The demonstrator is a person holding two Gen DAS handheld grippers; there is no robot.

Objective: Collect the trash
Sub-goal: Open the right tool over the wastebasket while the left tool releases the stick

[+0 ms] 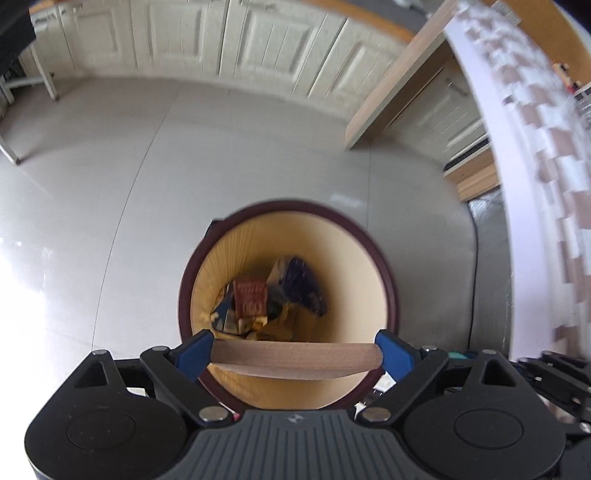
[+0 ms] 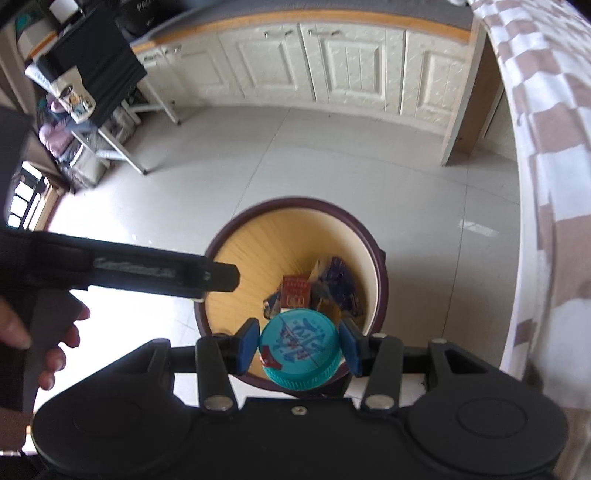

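Both tongs above bin [image 1: 288, 229] mouth — left tongs [image 1: 293, 356] clamp wooden piece [image 1: 295, 358] crosswise, wide; right tongs [image 2: 301, 347] pinch teal cap [image 2: 300, 350], narrower — drop straight down.

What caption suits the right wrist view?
Right gripper holds a teal lid over the trash bin.

We noted a glossy pale tiled floor [image 2: 332, 155], cream panelled cabinets [image 2: 332, 62] under an orange-edged counter [image 2: 295, 20], and a checked tablecloth [image 2: 546, 140] at right.
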